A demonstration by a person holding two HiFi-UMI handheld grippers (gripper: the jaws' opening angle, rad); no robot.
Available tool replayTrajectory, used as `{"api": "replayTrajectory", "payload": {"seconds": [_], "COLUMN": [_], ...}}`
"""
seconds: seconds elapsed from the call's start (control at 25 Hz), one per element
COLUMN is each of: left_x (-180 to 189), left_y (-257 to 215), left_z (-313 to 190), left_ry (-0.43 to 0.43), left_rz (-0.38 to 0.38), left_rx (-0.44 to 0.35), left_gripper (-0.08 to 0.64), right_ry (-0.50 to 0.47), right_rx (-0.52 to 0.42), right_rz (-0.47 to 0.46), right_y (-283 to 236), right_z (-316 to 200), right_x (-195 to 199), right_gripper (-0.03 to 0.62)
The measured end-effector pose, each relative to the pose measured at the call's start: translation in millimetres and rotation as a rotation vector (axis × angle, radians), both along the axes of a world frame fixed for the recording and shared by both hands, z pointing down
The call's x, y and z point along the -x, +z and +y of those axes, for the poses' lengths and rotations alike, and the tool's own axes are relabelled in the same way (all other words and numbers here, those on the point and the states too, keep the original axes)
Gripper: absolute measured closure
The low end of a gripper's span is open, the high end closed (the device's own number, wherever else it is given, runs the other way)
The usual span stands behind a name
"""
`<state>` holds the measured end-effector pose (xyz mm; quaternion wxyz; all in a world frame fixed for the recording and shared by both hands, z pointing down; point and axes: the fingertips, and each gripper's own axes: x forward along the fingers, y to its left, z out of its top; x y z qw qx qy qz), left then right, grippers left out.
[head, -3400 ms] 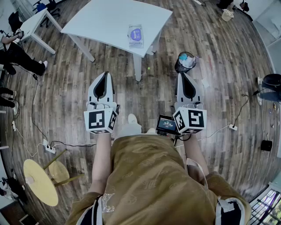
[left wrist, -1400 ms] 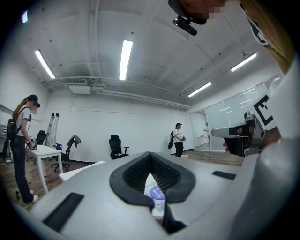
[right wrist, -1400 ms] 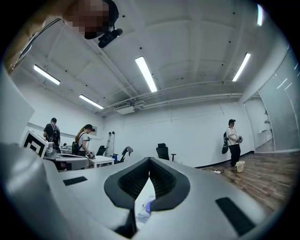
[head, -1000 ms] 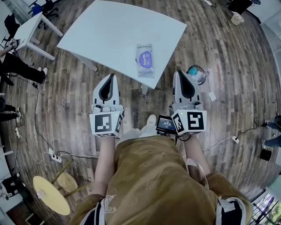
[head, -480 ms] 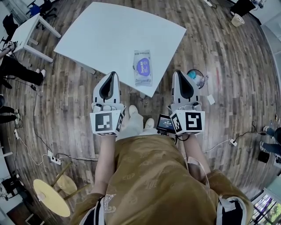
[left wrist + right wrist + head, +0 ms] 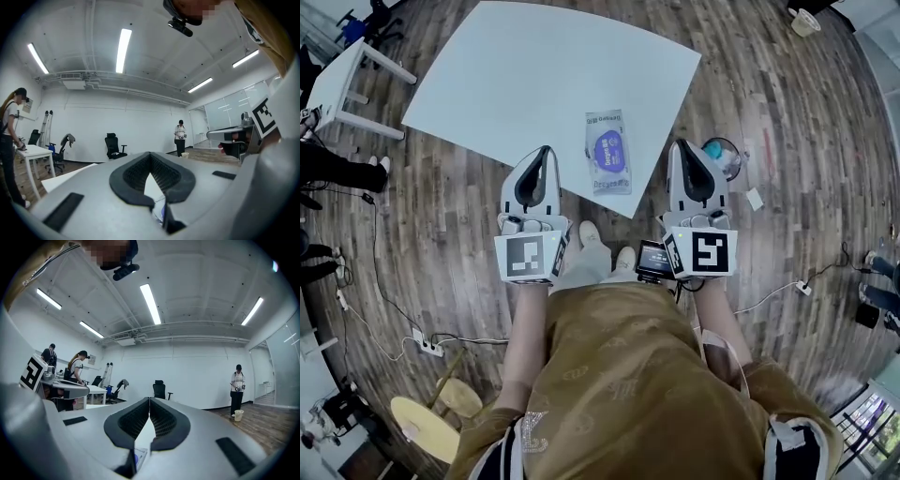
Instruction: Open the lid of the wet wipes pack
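Both grippers are empty. The left gripper [image 6: 545, 153] has its jaws pressed together at the tips with nothing between them, and the right gripper [image 6: 680, 146] is the same. They're held side by side at the near edge of the white table [image 6: 516, 66], not touching anything.

The wet wipes pack [image 6: 608, 151] lies flat near that table edge, between the two gripper tips. Its purple lid [image 6: 608, 147] faces up and is still closed. The sliver of print showing under the left jaws in the left gripper view is probably that pack, but it's hard to tell.

The floor is dark wood planks [image 6: 787, 122], with a small bin [image 6: 721, 156] just right of the table and a yellow stool [image 6: 425, 427] back left. The room has white walls and strip lights.

Compared with a few seconds ago, the table and pack sit much closer to the grippers.
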<state>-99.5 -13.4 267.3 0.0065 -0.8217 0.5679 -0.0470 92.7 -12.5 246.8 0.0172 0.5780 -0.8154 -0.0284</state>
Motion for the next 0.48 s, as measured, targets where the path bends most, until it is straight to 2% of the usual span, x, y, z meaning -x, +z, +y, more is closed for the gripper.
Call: {"api": "replayTrajectory", "payload": {"seconds": [0.28,0.48], "left_x": [2,0], "left_y": [25,50], "left_z": [-28,-43], "left_ry": [0.056,0.084], "left_rz": [0.031,0.032], "left_rx": [0.055,0.107], "left_gripper": [0.558,0.558], "right_ry": [-0.031,-0.021], "right_rx": [0.171,0.233], "right_rz": [0.019,0.041], "right_y": [45,71], "right_z": [-24,-39], "right_x": [21,24], "right_gripper": [0.581,0.581]}}
